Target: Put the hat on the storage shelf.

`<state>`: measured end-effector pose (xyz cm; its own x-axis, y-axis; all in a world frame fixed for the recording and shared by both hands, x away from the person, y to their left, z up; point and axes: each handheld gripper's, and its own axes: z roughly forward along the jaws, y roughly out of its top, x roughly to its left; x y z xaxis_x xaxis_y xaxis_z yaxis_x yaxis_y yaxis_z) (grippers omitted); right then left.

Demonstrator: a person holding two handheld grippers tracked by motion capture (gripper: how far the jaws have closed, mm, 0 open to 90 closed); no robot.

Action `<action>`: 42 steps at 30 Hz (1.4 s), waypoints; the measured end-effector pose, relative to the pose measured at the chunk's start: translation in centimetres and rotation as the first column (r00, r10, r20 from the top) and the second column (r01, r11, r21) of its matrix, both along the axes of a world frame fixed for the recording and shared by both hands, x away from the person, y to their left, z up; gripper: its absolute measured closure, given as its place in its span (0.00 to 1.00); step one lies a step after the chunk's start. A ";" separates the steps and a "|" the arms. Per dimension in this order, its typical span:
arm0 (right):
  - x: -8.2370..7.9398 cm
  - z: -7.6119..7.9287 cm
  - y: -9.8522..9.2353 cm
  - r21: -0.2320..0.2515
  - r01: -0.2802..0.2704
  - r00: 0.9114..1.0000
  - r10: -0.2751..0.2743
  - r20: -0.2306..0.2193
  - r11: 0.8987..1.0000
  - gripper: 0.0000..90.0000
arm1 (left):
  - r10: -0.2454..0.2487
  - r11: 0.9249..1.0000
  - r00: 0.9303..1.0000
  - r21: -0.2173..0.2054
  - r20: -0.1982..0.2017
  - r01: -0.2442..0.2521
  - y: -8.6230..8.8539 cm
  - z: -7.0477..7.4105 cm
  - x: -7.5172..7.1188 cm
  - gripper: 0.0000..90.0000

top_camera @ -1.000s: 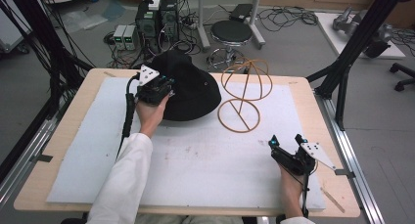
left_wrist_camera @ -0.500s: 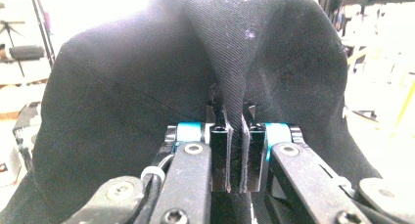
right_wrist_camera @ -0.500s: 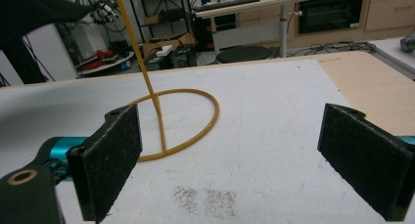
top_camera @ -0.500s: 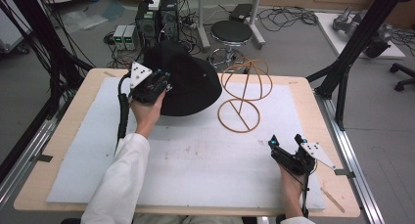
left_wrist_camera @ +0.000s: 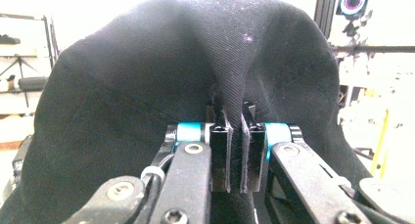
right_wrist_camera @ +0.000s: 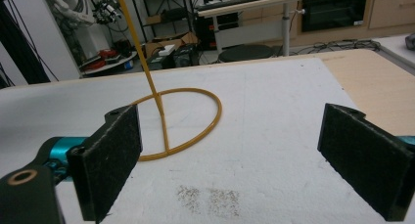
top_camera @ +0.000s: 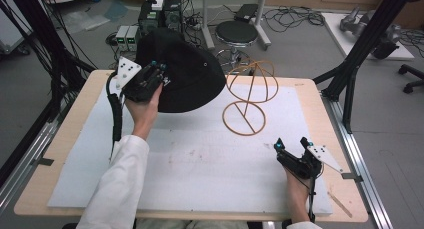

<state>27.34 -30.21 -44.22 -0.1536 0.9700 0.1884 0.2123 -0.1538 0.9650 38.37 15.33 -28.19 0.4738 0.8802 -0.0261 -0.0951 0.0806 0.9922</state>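
Observation:
A black cap (top_camera: 187, 76) hangs lifted above the table's far left, its fabric pinched in my left gripper (top_camera: 157, 69), which is shut on it. Seen from the left gripper view, a fold of the black cap (left_wrist_camera: 195, 77) is squeezed between the two pads, where the left gripper (left_wrist_camera: 235, 136) bites it. A yellow wire stand (top_camera: 248, 96) with a ring base and a looped top rests to the right of the cap. At the near right, my right gripper (top_camera: 291, 144) sits low with its jaws wide open and nothing between them. The stand's ring (right_wrist_camera: 181, 121) lies ahead of my right gripper (right_wrist_camera: 235, 150).
A white mat (top_camera: 200, 159) covers most of the wooden table (top_camera: 60, 154). Black frame posts (top_camera: 360, 54) rise at both far corners. A round stool (top_camera: 237, 33) and electronics boxes stand on the floor behind the table.
My left gripper has lifted the cap up and away toward the far left. The right gripper has stayed in place.

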 end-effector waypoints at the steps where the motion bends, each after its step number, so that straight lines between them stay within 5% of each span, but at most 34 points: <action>1: 0.0 0.0 0.0 0.000 -0.001 1.000 0.001 -0.004 1.000 0.09 | -0.001 1.000 1.000 -0.001 0.008 0.001 0.0 0.2 -0.1 0.95; 11: 0.0 0.0 0.0 0.005 -0.002 1.000 0.002 -0.005 1.000 0.09 | -0.054 0.996 0.995 -0.065 0.085 0.060 -0.3 1.9 -1.1 0.95; 28: 0.0 0.0 0.0 0.014 -0.007 1.000 0.008 -0.004 1.000 0.09 | -0.174 0.981 0.973 -0.054 0.153 0.184 -4.4 5.1 -1.3 0.95; 42: 0.0 0.0 -0.1 0.022 -0.010 1.000 0.010 -0.004 1.000 0.09 | -0.291 0.954 0.940 -0.026 0.181 0.300 -9.7 7.1 -0.1 0.95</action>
